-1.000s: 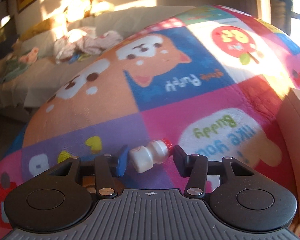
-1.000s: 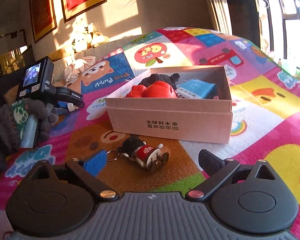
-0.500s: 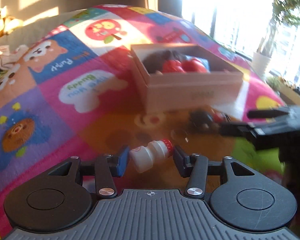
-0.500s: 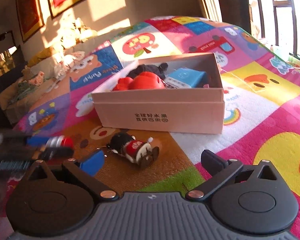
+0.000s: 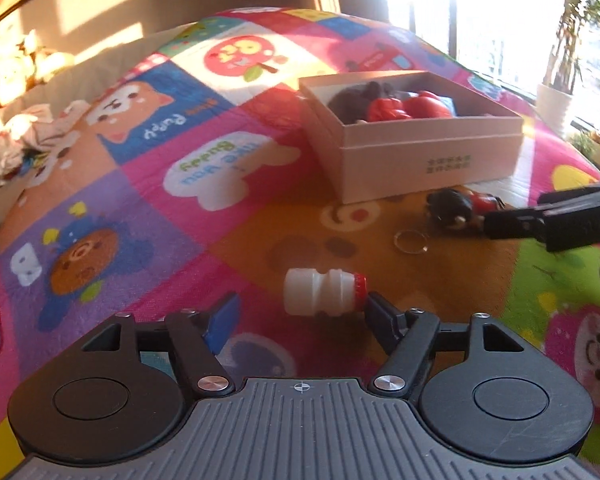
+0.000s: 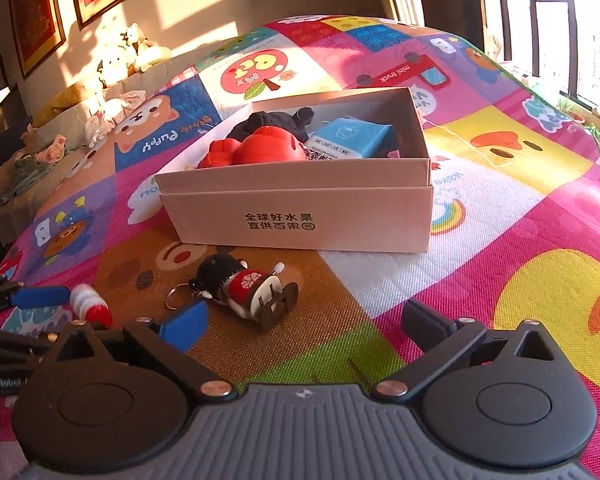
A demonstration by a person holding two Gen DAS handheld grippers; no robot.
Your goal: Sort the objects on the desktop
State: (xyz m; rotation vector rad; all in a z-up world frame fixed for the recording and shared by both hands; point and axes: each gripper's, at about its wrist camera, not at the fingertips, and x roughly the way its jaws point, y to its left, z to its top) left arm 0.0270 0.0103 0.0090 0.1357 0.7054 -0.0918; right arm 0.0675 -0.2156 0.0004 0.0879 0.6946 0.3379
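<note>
A small white bottle with a red cap (image 5: 320,292) lies on its side on the colourful play mat. It is between the jaws of my left gripper (image 5: 300,308), which are opening; the blue left pad stands clear of it and the right pad is at the cap. The right wrist view shows the bottle (image 6: 88,304) at the far left. My right gripper (image 6: 304,318) hangs open just short of a doll keychain (image 6: 248,288) with a black head and red body. Behind it stands an open cardboard box (image 6: 300,212) holding a red toy, a dark item and a blue packet.
The play mat (image 5: 140,200) covers the whole surface. A key ring (image 5: 410,242) lies beside the doll. Crumpled cloths (image 5: 28,136) and plush toys sit at the far left by the wall. A potted plant and windows are at the right.
My left gripper swung right toward the box with the bottle pinched, then its jaws parted and the bottle now rests on the mat. The right gripper has barely moved.
</note>
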